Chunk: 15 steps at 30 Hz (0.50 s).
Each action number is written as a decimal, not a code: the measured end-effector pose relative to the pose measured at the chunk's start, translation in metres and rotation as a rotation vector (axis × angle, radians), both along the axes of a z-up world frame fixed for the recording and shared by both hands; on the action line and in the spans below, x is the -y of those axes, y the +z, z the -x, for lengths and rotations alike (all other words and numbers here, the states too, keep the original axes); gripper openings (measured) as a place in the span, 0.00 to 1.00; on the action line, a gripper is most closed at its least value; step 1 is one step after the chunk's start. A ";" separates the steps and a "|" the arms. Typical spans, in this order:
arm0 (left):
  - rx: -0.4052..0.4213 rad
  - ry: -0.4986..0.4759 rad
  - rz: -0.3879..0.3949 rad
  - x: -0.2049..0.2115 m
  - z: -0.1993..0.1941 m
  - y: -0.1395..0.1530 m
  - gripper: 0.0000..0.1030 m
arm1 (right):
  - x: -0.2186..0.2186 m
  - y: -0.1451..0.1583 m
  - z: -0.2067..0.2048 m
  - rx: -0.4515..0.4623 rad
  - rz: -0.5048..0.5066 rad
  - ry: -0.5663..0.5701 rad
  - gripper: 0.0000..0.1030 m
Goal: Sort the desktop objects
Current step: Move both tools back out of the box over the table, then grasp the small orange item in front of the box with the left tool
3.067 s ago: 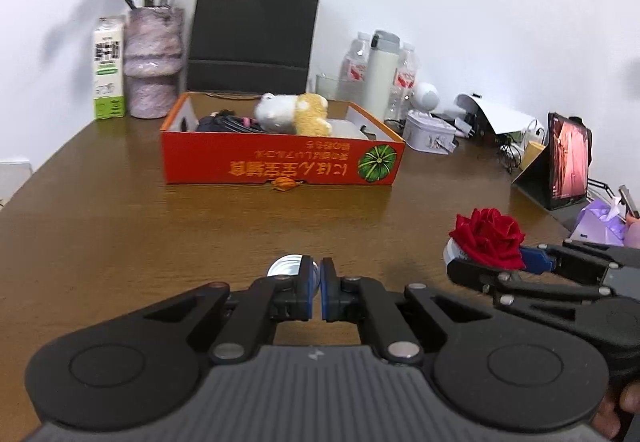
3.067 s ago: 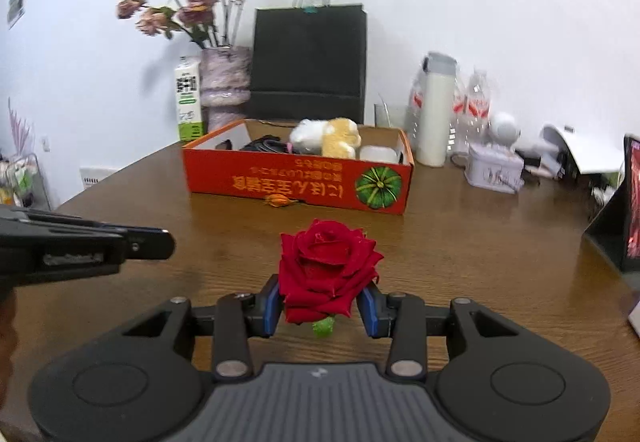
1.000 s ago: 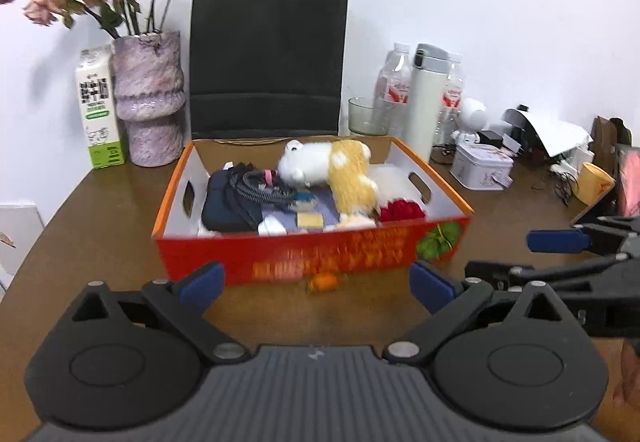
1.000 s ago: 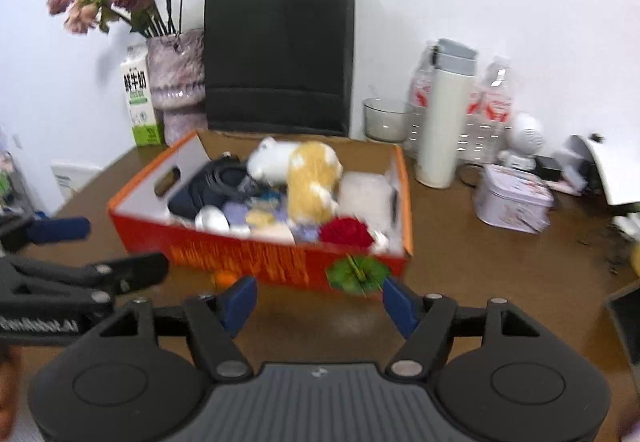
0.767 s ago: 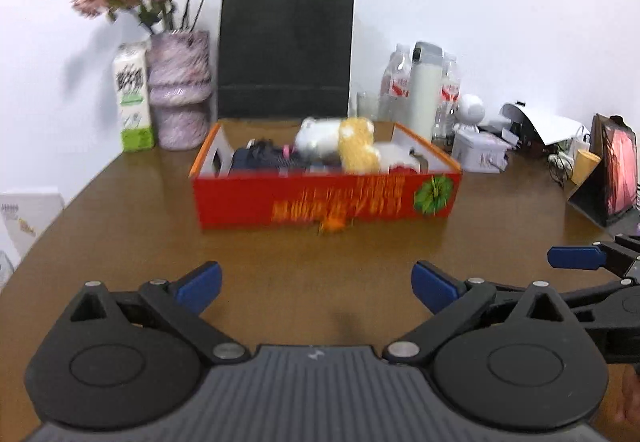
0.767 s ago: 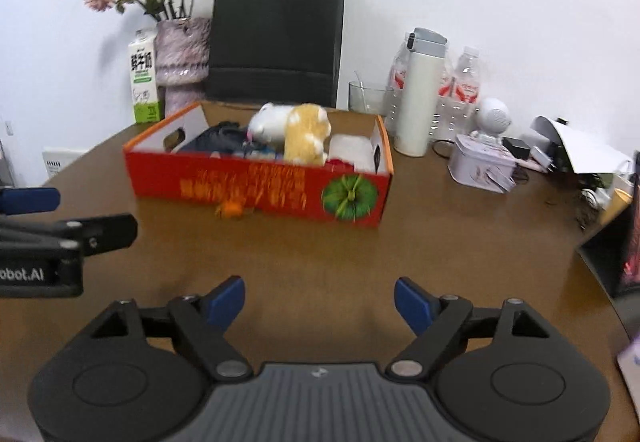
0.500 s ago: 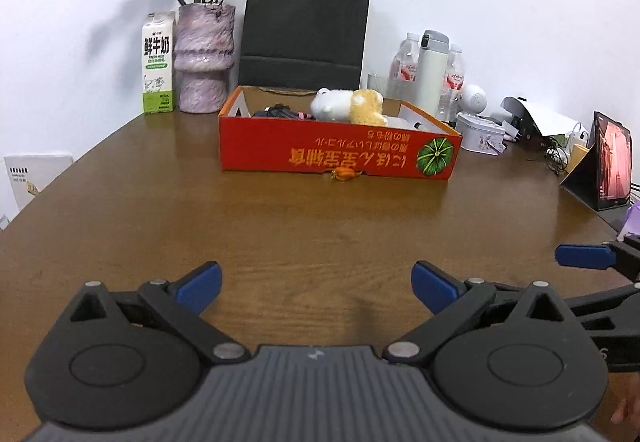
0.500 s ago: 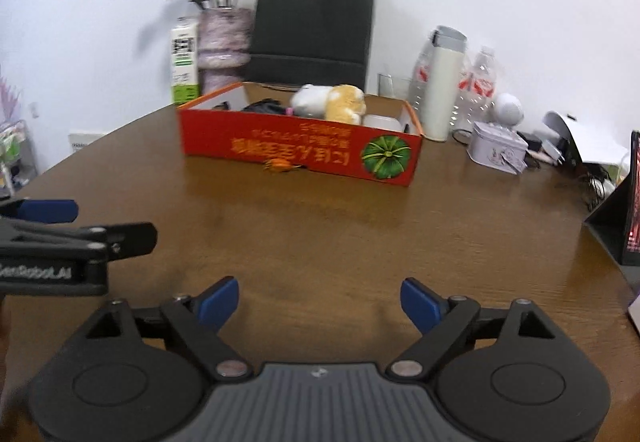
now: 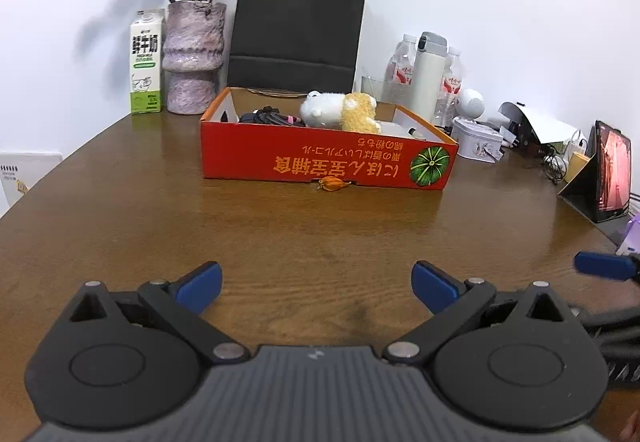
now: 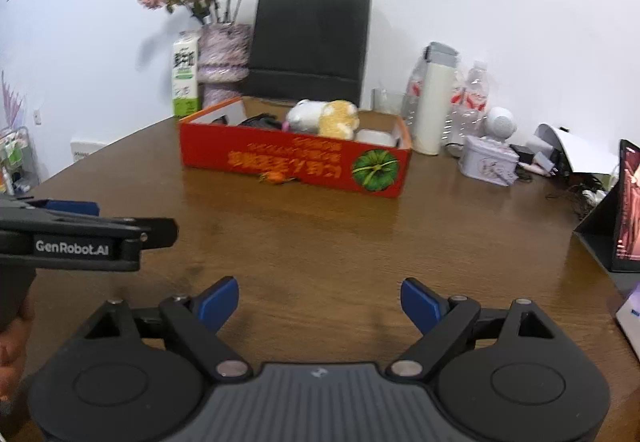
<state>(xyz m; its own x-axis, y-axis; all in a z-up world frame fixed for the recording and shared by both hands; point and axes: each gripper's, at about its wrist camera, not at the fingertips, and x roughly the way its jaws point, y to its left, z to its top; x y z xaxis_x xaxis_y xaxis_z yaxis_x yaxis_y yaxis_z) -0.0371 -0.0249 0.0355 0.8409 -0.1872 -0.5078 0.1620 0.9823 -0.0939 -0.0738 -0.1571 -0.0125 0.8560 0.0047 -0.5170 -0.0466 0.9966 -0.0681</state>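
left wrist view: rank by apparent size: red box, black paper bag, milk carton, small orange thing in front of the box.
1. red box and black paper bag: look alike in area, and the bag stands farther back, so unranked
2. milk carton
3. small orange thing

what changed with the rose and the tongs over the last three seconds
The right tongs let go of the red rose, dropped into the red box near its right end; it is hidden behind the box wall now. The left tongs, earlier shut by a small round silvery thing, opened too. Both pulled back from the box and hang open, holding nothing. The box, plush toys and the small orange thing stayed put.
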 end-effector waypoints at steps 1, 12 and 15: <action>-0.008 -0.006 -0.023 0.003 -0.005 -0.001 1.00 | 0.009 0.000 -0.004 0.006 -0.009 -0.013 0.85; -0.087 -0.036 -0.045 0.024 -0.108 -0.014 0.82 | 0.077 -0.009 -0.120 -0.073 -0.146 -0.052 0.58; -0.114 -0.045 -0.011 0.028 -0.152 -0.016 0.76 | 0.071 -0.013 -0.156 -0.107 -0.154 -0.030 0.54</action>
<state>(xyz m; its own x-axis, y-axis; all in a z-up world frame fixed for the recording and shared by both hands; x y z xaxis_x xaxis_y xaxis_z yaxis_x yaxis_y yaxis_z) 0.1150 -0.0527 0.0196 0.7683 -0.2177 -0.6019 0.1951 0.9753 -0.1038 0.0820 -0.2280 -0.0259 0.7973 0.0656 -0.6000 -0.0152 0.9959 0.0887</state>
